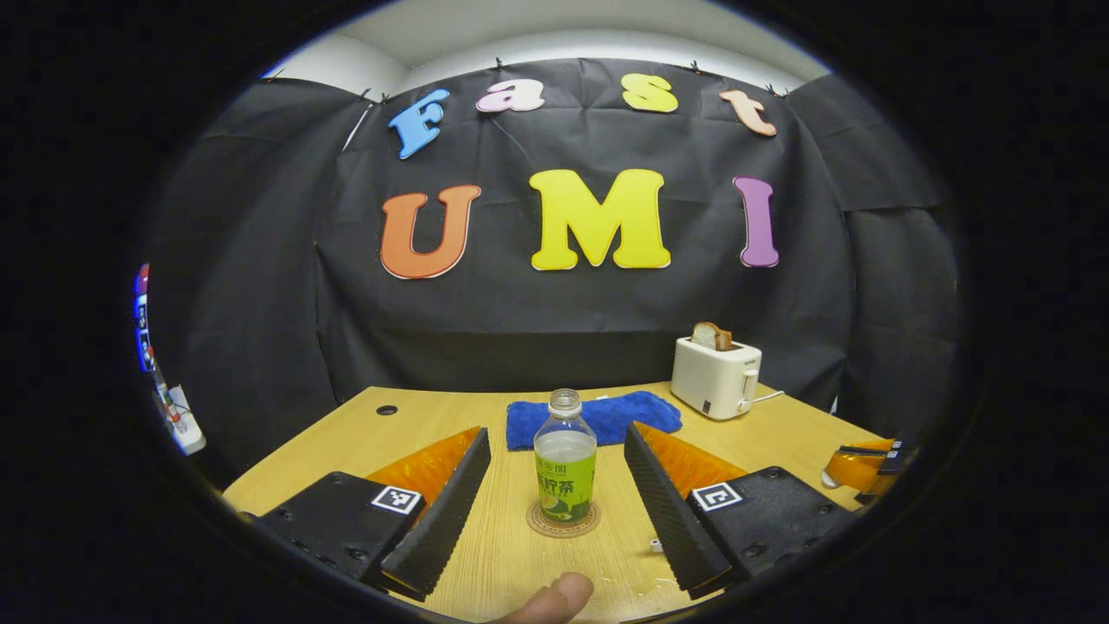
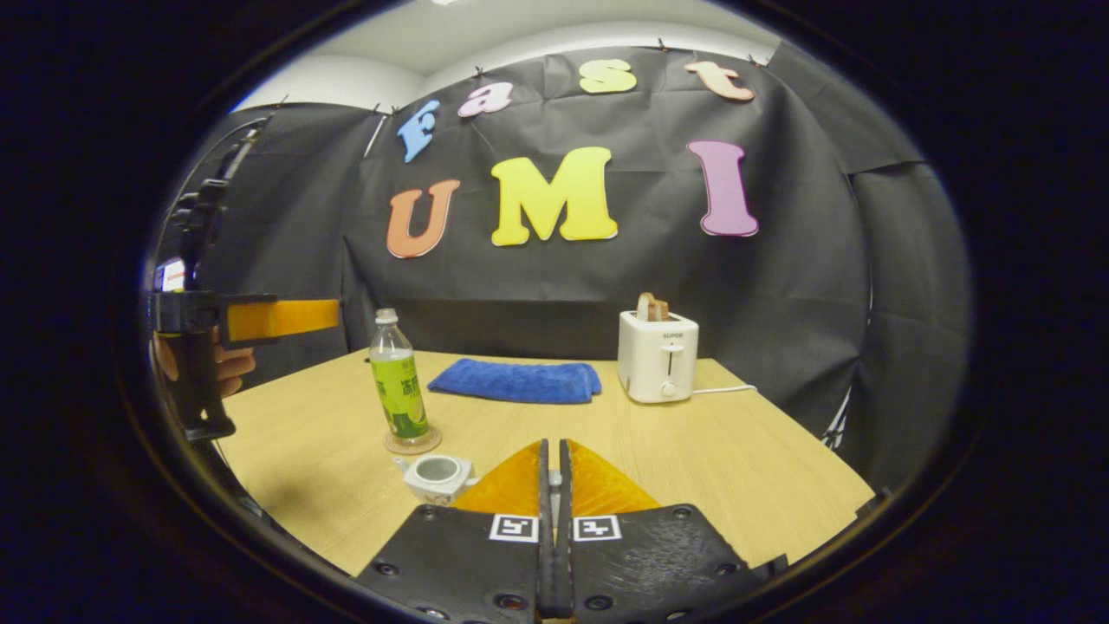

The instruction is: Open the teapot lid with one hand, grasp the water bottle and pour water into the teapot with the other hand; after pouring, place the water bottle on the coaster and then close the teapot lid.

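Left gripper view: left gripper (image 1: 554, 498) jaws wide apart, clear green-labelled plastic water bottle (image 1: 565, 459) upright between them, untouched, standing on round cork coaster (image 1: 563, 520) on the wooden desk (image 1: 780, 433). Right gripper (image 2: 552, 472) jaws together; I cannot tell if anything is between them. Small white ceramic teapot (image 2: 436, 476) sits open, just beside the coaster.

The water bottle (image 2: 398, 381) stands on the coaster (image 2: 412, 444), teapot (image 2: 436, 476) before it, towel (image 2: 516, 381) behind.
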{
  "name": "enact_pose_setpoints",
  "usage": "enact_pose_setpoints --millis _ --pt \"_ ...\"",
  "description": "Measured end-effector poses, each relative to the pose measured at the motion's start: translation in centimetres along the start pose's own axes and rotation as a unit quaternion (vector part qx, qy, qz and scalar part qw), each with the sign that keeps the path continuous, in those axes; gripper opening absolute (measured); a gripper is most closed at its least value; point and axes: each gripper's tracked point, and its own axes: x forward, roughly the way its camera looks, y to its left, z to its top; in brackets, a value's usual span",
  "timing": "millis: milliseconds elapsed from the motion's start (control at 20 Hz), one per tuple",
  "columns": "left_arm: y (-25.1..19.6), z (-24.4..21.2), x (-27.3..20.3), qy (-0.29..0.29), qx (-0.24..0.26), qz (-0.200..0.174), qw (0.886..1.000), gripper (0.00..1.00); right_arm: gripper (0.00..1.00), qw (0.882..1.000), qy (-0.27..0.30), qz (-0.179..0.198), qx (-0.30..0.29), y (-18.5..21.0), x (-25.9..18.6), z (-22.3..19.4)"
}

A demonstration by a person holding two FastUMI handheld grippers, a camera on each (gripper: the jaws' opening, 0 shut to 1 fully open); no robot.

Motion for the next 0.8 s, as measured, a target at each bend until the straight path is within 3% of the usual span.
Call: enact_pose_setpoints --millis 300,550,800 --pt "2.6 -1.3 -5.0 -0.018 0.002 0.040 0.999 0.97 0.00 1.000 -0.006 -0.002 -0.007 1.3 -0.5 1.0" --pt "3.2 -2.4 -5.4 -0.007 0.044 0.036 0.998 0.97 0.00 1.000 -0.001 0.004 -0.005 3.7 0.6 0.5" --pt "4.7 -2.7 -5.5 0.009 0.023 0.018 1.000 0.97 0.00 0.999 0.017 0.040 0.000 8.3 2.7 -0.9"
